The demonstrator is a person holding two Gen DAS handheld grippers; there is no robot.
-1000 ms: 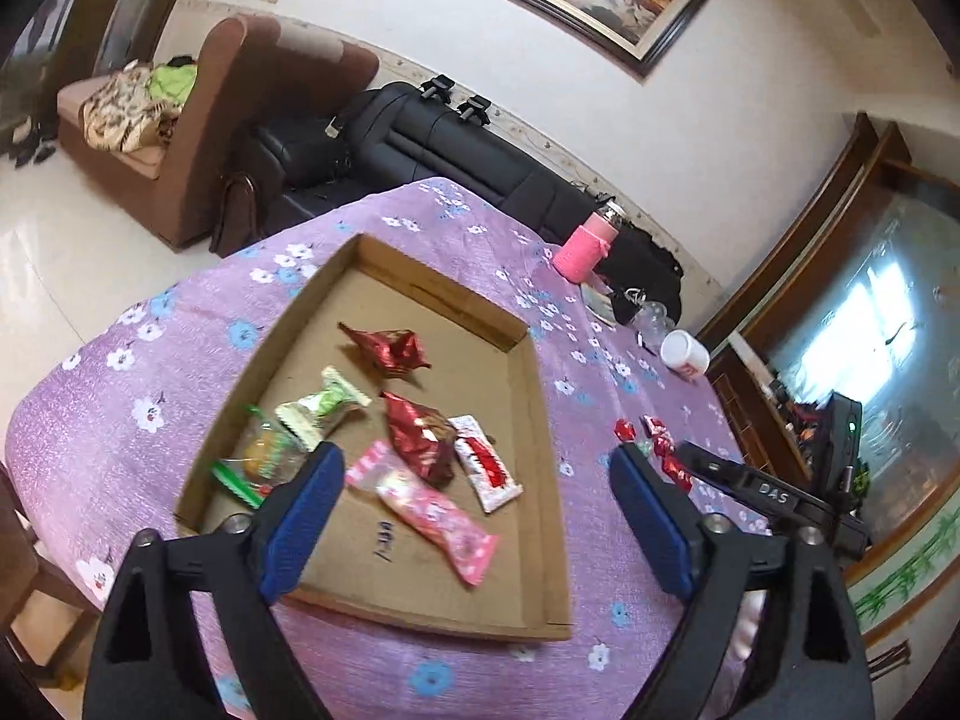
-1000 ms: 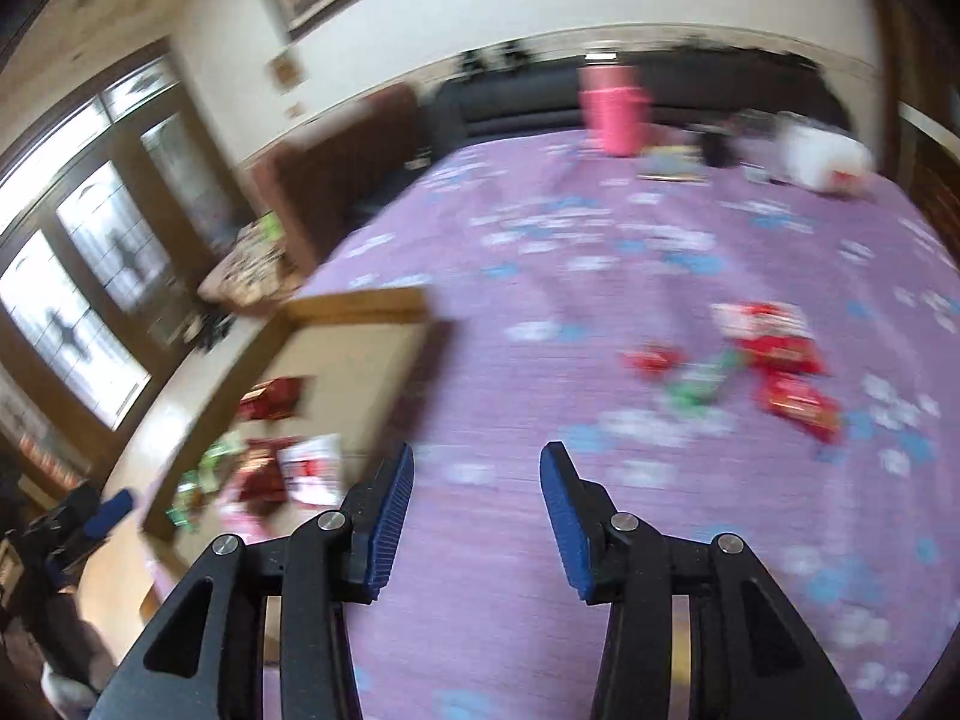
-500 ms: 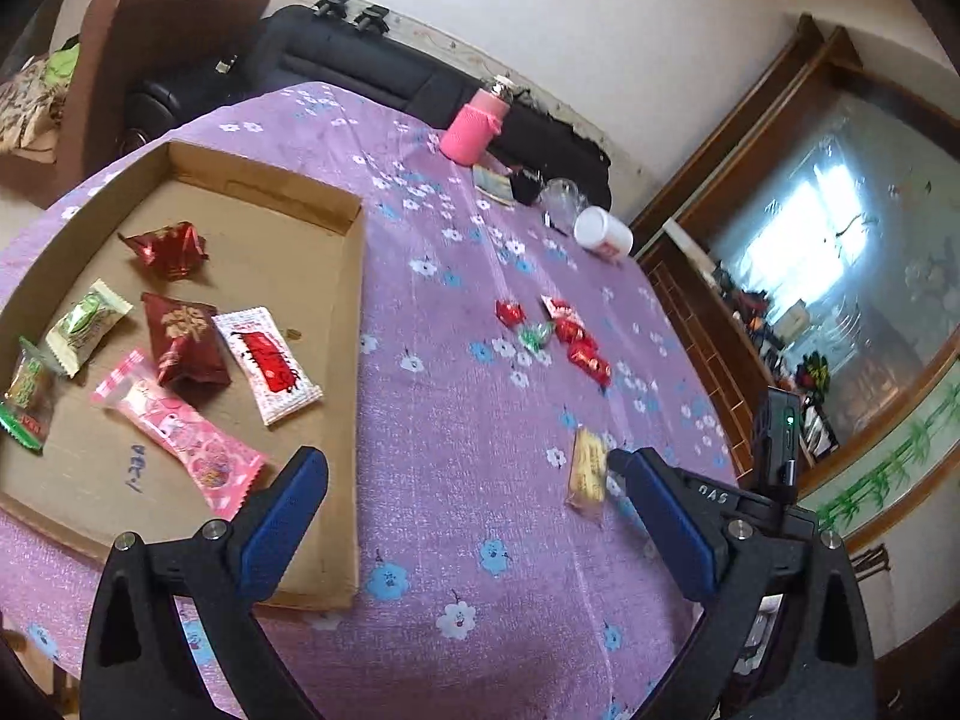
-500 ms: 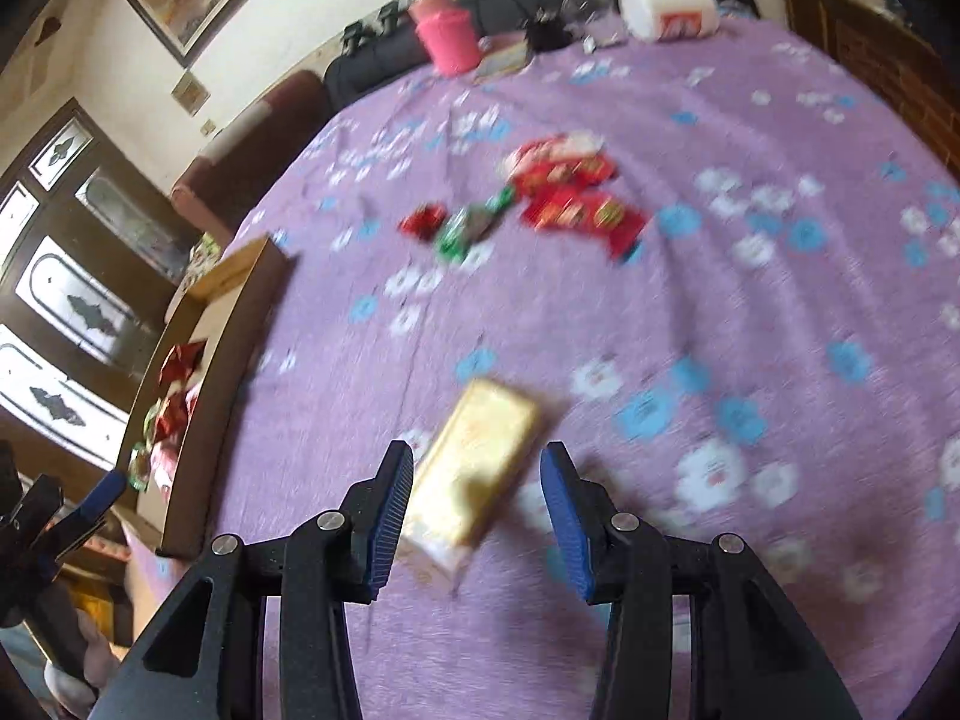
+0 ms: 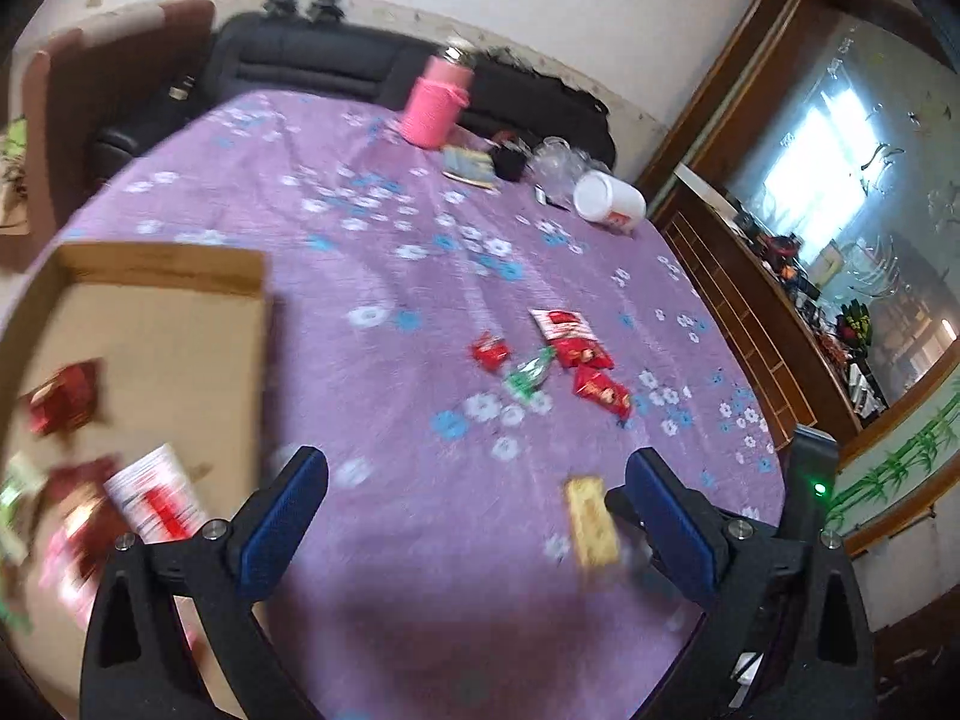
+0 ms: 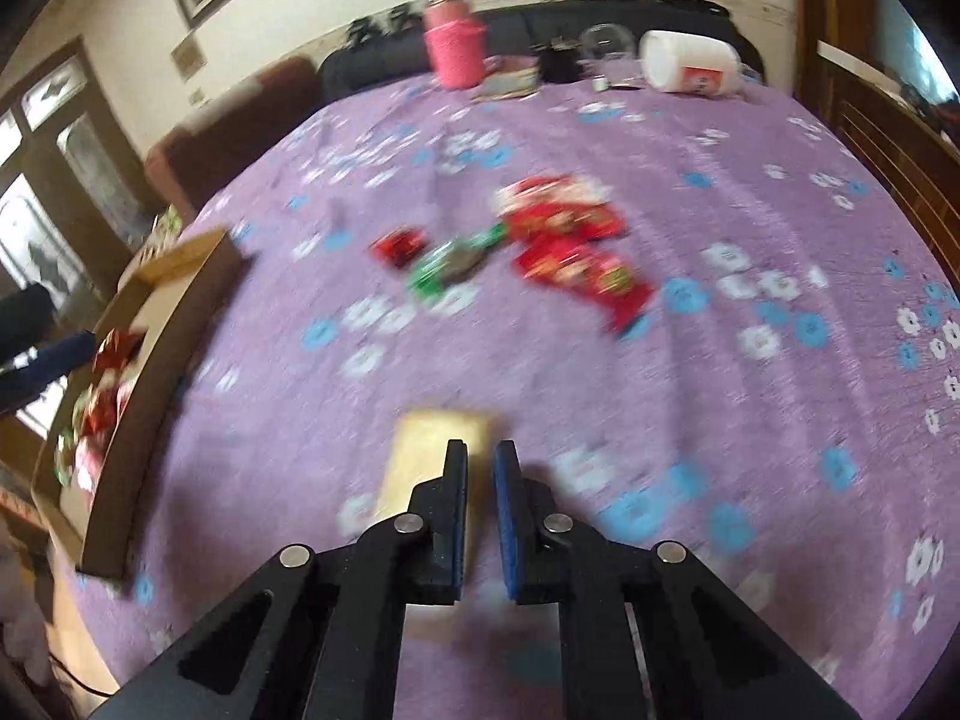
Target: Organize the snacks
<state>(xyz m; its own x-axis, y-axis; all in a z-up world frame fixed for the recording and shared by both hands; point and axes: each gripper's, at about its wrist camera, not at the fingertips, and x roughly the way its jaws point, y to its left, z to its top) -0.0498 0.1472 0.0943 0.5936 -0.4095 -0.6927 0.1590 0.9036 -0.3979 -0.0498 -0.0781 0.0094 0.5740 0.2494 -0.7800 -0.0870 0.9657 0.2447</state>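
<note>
A yellow snack packet [image 6: 429, 456] lies on the purple flowered tablecloth [image 6: 690, 192]. My right gripper [image 6: 480, 468] has closed on it, with the packet's edge between the nearly closed blue pads. The packet also shows in the left wrist view [image 5: 591, 521], beside the right gripper. My left gripper [image 5: 477, 504] is open and empty above the cloth. A cardboard tray [image 5: 156, 324] at the left holds several wrapped snacks. A cluster of red and green snacks [image 5: 558, 360] lies mid-table, also in the right wrist view [image 6: 540, 246].
A pink bottle [image 6: 453, 42], a white tipped-over jar [image 6: 690, 63], a glass and small items stand at the table's far edge. A black sofa [image 5: 312, 60] is behind the table and a wooden cabinet [image 5: 750, 312] at the right.
My right gripper went from wide open to nearly shut on the yellow packet. My left gripper swung right, away from the tray, and stays open.
</note>
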